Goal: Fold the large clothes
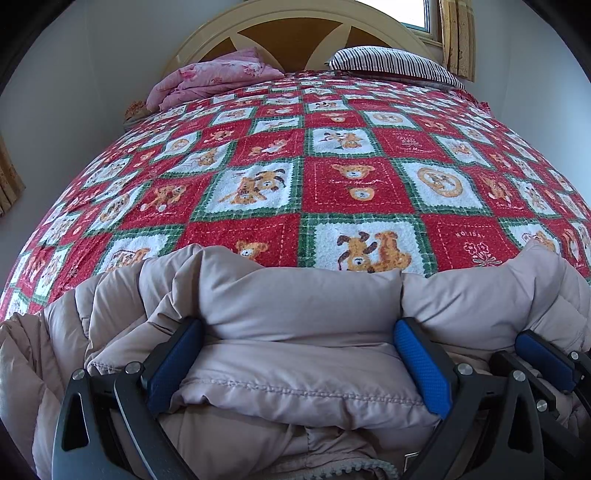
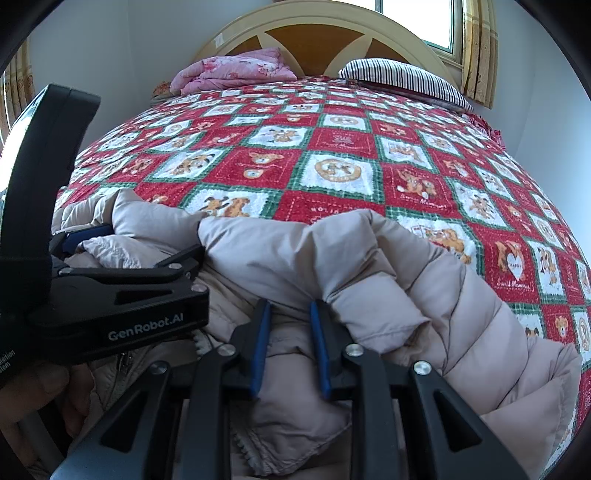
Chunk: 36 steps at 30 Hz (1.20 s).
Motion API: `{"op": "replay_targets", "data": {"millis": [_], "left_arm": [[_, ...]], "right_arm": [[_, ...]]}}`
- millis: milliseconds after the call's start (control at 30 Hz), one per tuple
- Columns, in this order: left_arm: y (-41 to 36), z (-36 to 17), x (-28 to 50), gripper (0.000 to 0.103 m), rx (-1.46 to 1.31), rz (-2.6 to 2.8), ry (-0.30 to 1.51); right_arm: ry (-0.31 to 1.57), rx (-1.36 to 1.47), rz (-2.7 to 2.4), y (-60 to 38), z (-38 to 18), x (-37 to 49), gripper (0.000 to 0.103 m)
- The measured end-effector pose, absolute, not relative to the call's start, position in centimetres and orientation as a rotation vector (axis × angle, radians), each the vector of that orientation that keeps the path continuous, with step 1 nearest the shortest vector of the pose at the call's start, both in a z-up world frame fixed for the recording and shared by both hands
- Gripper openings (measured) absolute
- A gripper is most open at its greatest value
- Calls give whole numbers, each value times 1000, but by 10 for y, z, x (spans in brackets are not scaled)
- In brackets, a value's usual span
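The puffy beige jacket (image 1: pixel 295 306) lay bunched at the bed's (image 1: pixel 332 177) near edge, at six o'clock of the teddy-bear quilt. The left claw (image 1: pixel 299 365) stood spread wide, its blue pads (image 1: pixel 421 365) pressed against a thick padded fold it was grasping. At three o'clock from it, the right claw (image 2: pixel 288 347) was clenched narrowly on a jacket fold.

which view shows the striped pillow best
The left wrist view: the striped pillow lies whole against the headboard. The right wrist view shows the pillow whole too, only slightly smaller.
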<state>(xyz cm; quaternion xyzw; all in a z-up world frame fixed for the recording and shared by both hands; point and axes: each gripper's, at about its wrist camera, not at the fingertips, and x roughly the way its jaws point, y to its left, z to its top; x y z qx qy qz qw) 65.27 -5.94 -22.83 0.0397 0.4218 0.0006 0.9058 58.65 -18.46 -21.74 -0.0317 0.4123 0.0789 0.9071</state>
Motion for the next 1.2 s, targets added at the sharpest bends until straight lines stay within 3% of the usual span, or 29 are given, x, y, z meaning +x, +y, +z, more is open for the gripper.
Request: {"op": "replay_targets", "data": {"millis": [333, 567, 633, 700, 733, 967, 1200], "left_arm": [[-60, -224, 654, 102, 89, -1, 882], [-25, -157, 609, 102, 1, -26, 769], [-7, -132, 580, 102, -13, -60, 723], [12, -112, 544, 102, 12, -85, 678], [23, -106, 523, 102, 28, -88, 662], [90, -106, 378, 102, 45, -126, 673], [151, -132, 252, 102, 0, -96, 669]], "right_arm": [[852, -80, 156, -182, -218, 586, 25], [861, -183, 135, -171, -214, 589, 26], [866, -223, 162, -173, -208, 589, 34], [822, -219, 176, -181, -194, 580, 74], [790, -195, 177, -188, -185, 571, 80], [823, -206, 206, -228, -148, 474, 83], [909, -30, 220, -285, -137, 339, 88]]}}
